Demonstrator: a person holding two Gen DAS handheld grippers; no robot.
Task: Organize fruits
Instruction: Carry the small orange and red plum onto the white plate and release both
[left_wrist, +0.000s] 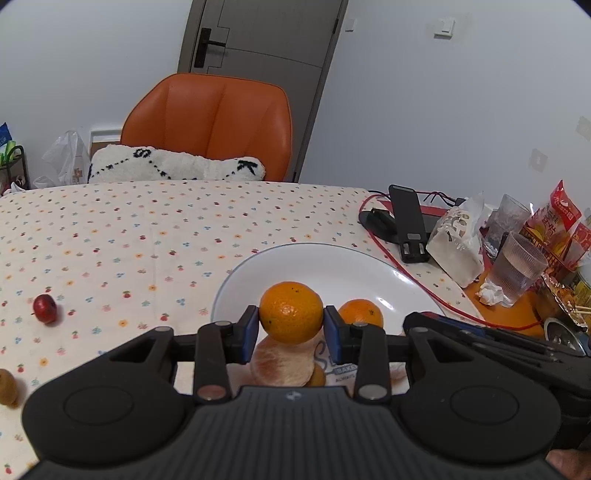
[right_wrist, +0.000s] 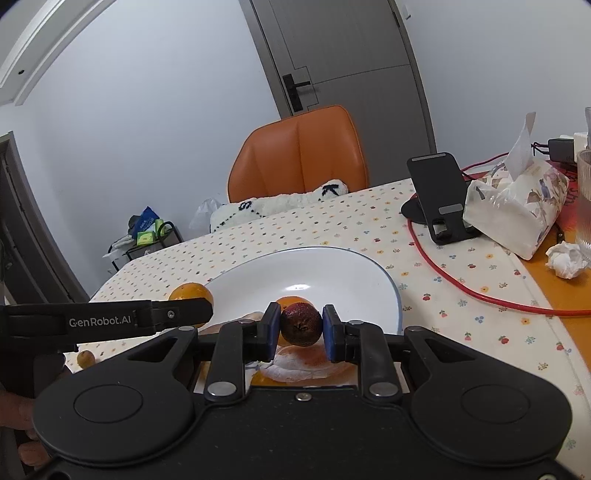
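Note:
My left gripper (left_wrist: 291, 323) is shut on an orange (left_wrist: 291, 312), held just above the near rim of a white plate (left_wrist: 314, 266). A second orange (left_wrist: 360, 313) lies on the plate to its right. Below the fingers lies a peeled citrus fruit (left_wrist: 282, 360). A small red fruit (left_wrist: 45, 308) and a brown kiwi (left_wrist: 7, 386) lie on the dotted tablecloth at left. My right gripper (right_wrist: 301, 328) is shut on a dark red fruit (right_wrist: 301, 324) over the plate's (right_wrist: 332, 273) near edge. The held orange (right_wrist: 191, 293) shows at left.
A black phone stand (right_wrist: 439, 195), a tissue pack (right_wrist: 517, 206), a red cable (right_wrist: 461, 288) and a crumpled tissue (right_wrist: 567, 260) lie right of the plate. Ribbed glasses (left_wrist: 519, 269) and snack packets (left_wrist: 561, 214) crowd the right edge. An orange chair (left_wrist: 210, 122) stands behind the table.

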